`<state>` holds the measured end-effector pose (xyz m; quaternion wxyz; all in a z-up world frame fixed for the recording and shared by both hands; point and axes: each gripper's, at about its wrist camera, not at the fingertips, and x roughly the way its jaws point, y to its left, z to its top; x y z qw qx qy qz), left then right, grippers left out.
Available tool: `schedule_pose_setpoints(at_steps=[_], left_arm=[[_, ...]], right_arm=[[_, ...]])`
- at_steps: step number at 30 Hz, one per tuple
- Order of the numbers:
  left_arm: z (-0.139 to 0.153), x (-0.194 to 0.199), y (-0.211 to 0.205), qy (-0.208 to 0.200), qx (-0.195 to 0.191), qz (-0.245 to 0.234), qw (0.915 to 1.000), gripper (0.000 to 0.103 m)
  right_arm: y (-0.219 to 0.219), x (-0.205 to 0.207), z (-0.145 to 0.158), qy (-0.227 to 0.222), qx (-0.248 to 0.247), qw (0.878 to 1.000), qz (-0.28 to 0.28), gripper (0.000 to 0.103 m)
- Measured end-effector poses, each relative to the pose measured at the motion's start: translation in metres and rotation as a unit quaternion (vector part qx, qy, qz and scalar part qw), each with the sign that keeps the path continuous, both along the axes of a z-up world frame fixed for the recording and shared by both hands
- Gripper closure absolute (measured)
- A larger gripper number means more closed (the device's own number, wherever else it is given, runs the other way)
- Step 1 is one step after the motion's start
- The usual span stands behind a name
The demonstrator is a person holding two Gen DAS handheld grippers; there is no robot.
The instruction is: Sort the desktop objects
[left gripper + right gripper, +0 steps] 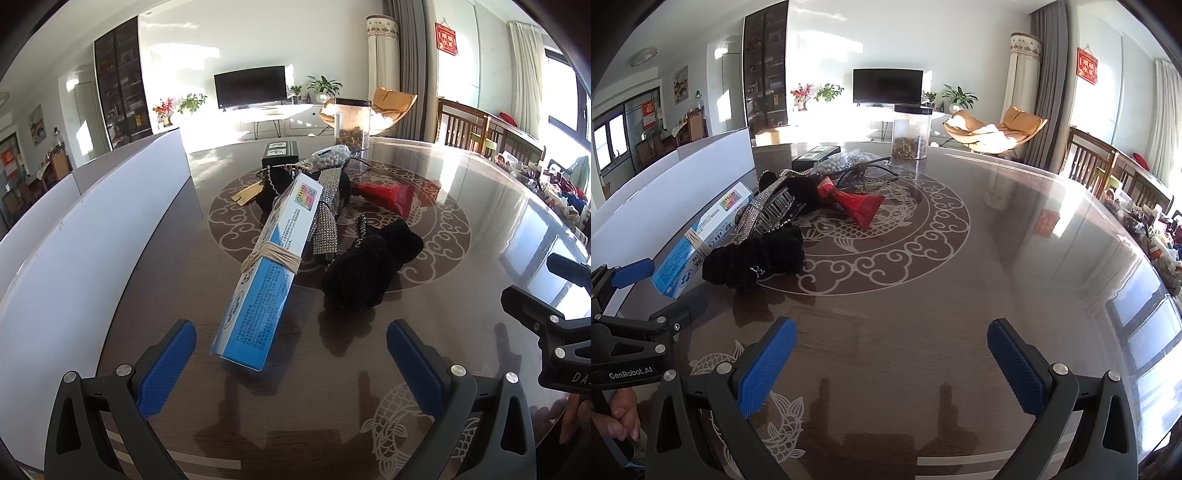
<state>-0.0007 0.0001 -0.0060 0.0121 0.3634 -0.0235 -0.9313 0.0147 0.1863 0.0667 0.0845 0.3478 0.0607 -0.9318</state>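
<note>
Sorting is not yet begun, by my reading. Left gripper (291,354) is hovering wide open, empty, facing the near end of the blue box (264,273), which is lying on the table (480,206) against a black pouch (364,266). Right gripper (892,362) is hanging wide open over bare tabletop. Next: closing the left on the box end.

On the table (960,295), the long box (266,266) leans on the pile beside the tray (92,240) at the left edge, the scrunchie (369,266) just right of it, the jar (351,123) behind.
</note>
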Motion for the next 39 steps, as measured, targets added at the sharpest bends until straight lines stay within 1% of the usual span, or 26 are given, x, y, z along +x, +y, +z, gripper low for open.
schedule_pose_setpoints(at_steps=[19,34,39], left_arm=[[0.0002,0.0010,0.0009,0.005,-0.003,-0.004,1.0000,0.000],[-0.0009,0.0000,-0.0003,-0.001,-0.001,-0.003,1.0000,0.000],[-0.0007,0.0004,-0.0020,0.000,0.004,-0.001,1.0000,0.000]], right_arm=[[0.0010,0.0009,0.0051,0.001,-0.007,1.000,0.000,0.000],[0.0041,-0.0004,0.0025,-0.003,-0.009,1.000,-0.005,0.000],[0.0056,-0.0032,0.0000,-0.011,-0.014,1.000,-0.009,0.000]])
